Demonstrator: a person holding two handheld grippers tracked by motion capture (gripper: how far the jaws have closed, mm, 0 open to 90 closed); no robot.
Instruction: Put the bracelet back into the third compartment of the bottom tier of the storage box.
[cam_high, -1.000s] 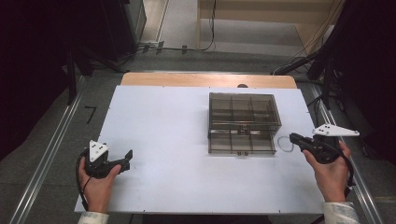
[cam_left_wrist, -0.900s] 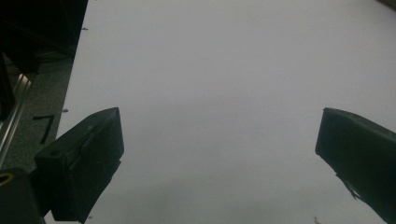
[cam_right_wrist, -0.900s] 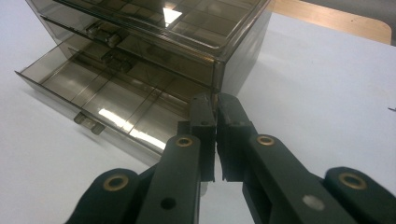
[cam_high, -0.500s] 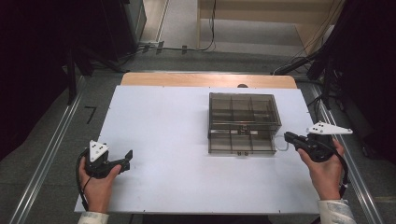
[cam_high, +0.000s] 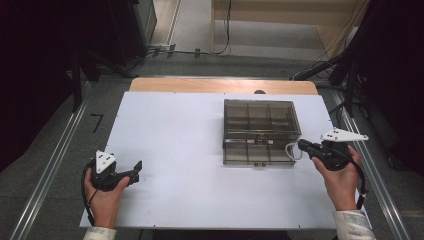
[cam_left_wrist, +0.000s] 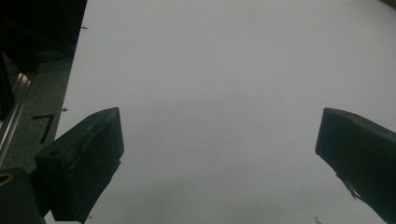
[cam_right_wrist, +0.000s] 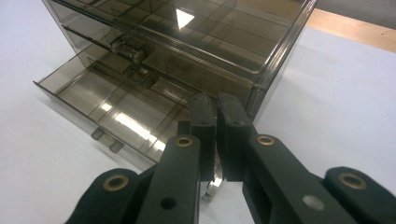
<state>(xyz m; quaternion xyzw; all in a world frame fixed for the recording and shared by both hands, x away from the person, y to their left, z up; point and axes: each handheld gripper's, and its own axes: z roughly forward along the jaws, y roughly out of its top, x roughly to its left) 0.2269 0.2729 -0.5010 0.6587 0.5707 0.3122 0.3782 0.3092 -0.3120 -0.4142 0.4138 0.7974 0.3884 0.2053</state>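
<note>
My right gripper (cam_high: 303, 145) has slid in toward the smoky drawer box (cam_high: 261, 131) since a second ago; left gripper (cam_high: 135, 169) hasn't budged.

Right jaws nearly shut, thin gap between them, clamped on a small white loop (cam_high: 290, 151), its metallic end peeking out below them in the right gripper view (cam_right_wrist: 212, 189). Box sits just ahead of those jaws, its lower drawer (cam_right_wrist: 112, 105) pulled out, front corner just beyond the jaw tips. Left jaws wide open, nothing between them, bare white desk (cam_left_wrist: 210, 93) ahead of them, box well off from them. Both hands rest on the desk.
</note>
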